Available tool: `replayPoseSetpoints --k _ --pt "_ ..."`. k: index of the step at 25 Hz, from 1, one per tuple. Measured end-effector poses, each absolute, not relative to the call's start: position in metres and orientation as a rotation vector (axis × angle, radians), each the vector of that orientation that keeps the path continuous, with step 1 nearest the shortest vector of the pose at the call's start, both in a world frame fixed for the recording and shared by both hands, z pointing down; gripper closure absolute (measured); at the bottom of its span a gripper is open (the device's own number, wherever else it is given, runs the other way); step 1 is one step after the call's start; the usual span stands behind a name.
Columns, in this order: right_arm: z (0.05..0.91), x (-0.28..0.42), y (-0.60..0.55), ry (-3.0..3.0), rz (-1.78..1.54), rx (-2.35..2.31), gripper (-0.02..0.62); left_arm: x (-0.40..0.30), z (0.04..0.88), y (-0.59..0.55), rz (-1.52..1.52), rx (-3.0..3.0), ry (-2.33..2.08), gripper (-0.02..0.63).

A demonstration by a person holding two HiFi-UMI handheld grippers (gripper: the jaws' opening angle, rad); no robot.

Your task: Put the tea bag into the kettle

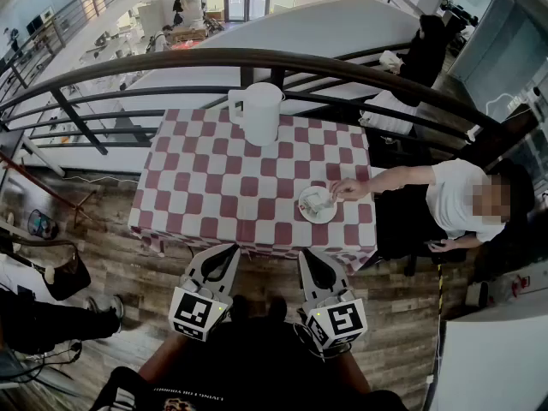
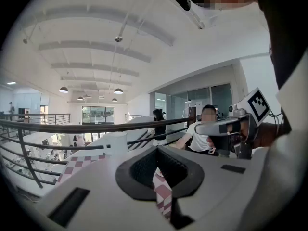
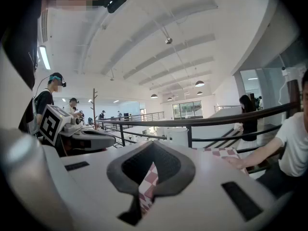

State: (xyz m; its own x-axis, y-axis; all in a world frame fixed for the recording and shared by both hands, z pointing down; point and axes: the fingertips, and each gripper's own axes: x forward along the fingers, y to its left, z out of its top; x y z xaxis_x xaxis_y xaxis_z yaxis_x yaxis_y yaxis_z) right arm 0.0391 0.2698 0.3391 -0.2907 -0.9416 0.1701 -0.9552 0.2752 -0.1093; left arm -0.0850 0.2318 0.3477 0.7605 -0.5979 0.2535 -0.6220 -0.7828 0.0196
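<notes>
A table (image 1: pixel 214 187) covered by a red-and-white checked cloth is seen, and a white kettle (image 1: pixel 257 114) is stood upright at its far edge, just in front of a dark railing (image 1: pixel 171 62). The tea bag (image 1: pixel 315 199) is seen as a small pale item on a white saucer (image 1: pixel 318 216), nearer than the kettle and to its right, well apart from it. A seated person's hand (image 1: pixel 349 189) is held at the saucer's rim; whether the tea bag is touched cannot be told. The 2 grippers are held level off the table's near edge, opposite the kettle. The left gripper (image 1: pixel 231 248) has its jaws pressed together on nothing, and the right gripper (image 1: pixel 306 253) is likewise closed and empty.
</notes>
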Motion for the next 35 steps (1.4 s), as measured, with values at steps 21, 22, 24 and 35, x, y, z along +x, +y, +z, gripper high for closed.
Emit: replayPoseSetpoints --k 21,22,24,35 --pt "0.332 0.028 0.258 -2.469 0.301 1.9 0.581 -0.103 0.349 0.222 0.356 2.849 -0.981 0.607" --pt "0.333 0.026 0.257 -2.465 0.306 1.903 0.581 -0.106 0.349 0.221 0.355 2.848 -0.98 0.607" --pt "0.336 0.023 0.254 -2.456 0.314 1.911 0.581 -0.11 0.35 0.218 0.355 2.849 -0.977 0.607" --pt "0.34 0.003 0.238 -2.394 0.321 1.976 0.581 -0.137 0.351 0.2 0.342 2.868 -0.941 0.607"
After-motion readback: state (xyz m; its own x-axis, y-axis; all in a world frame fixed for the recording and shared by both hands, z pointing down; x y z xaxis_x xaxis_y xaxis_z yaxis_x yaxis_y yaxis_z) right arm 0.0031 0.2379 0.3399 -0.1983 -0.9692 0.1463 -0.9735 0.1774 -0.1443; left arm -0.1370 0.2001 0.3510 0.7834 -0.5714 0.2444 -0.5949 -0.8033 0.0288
